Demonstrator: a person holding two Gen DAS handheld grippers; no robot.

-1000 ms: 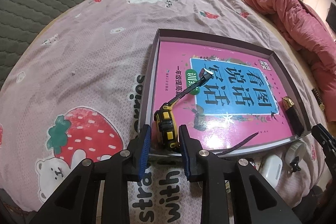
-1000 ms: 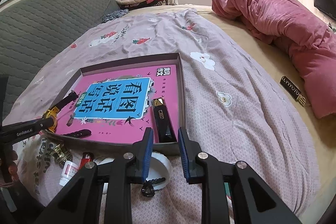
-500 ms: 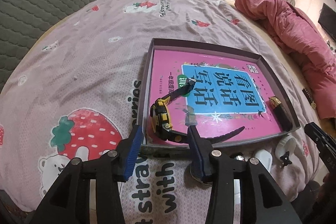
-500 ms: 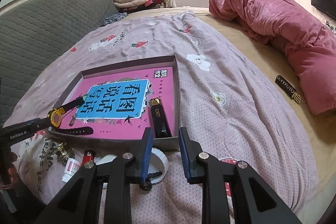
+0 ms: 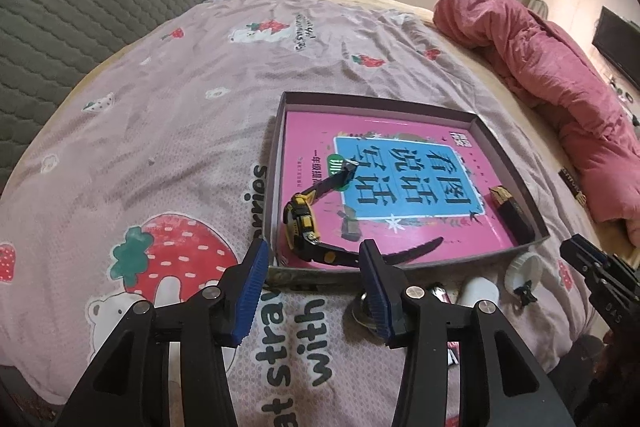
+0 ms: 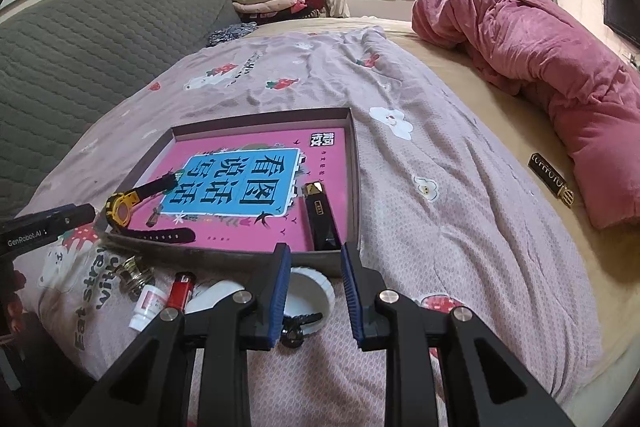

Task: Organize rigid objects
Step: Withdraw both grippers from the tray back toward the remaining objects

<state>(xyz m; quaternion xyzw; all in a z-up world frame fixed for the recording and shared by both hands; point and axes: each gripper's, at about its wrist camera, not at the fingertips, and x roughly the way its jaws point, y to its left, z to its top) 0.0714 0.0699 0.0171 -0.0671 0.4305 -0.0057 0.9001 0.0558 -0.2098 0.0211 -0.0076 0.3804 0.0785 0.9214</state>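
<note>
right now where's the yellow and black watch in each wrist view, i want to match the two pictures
Left wrist view: the watch lies low in the middle, in the tray's near left corner, just beyond the open left gripper.
Right wrist view: the watch sits at the left, in the tray's near left corner.
Shared landmark: the pink book with the blue panel, lining the tray.

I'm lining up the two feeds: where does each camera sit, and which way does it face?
Left wrist: on the left gripper, facing across the bed at the tray's left part and the watch; own open fingers show.
Right wrist: on the right gripper, facing the tray's right near corner; own open fingers show.
Shared: tray, watch, pink book.
</note>
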